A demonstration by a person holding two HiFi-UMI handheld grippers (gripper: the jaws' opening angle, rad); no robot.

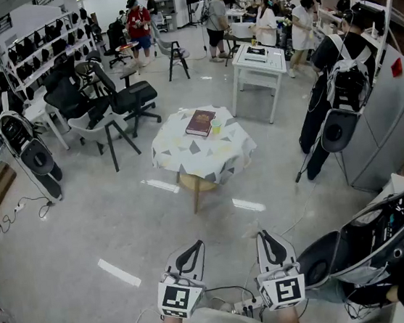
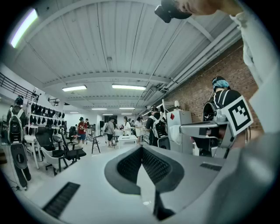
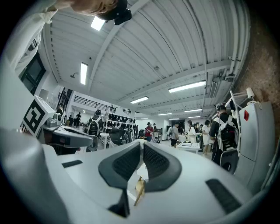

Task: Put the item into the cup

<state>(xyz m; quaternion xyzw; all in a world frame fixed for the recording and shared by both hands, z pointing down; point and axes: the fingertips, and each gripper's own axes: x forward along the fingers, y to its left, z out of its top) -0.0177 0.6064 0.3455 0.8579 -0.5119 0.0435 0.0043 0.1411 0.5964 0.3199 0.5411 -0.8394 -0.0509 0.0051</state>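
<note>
Both my left gripper (image 1: 195, 247) and right gripper (image 1: 264, 236) have fingers pressed together, empty; the cup (image 1: 216, 126) sits well beyond them, beside a book (image 1: 200, 122) on the worktop (image 1: 202, 163).

tablecloth (image 1: 202, 152): matt cloth | table leg (image 1: 197, 189): bare wood | floor (image 1: 85, 222): smooth, slight sheen | left gripper (image 1: 197, 244), right gripper (image 1: 262, 234): matt grey plastic shells | pads (image 2: 129, 168): black, ribbed | right wall (image 2: 192, 89): rough brick

No txt, nos or brands I can read anywhere. Only b/w square code markers, 1 on left gripper (image 1: 196, 245) cube, 1 on right gripper (image 1: 262, 234) cube; book (image 1: 200, 122) cover illegible
</note>
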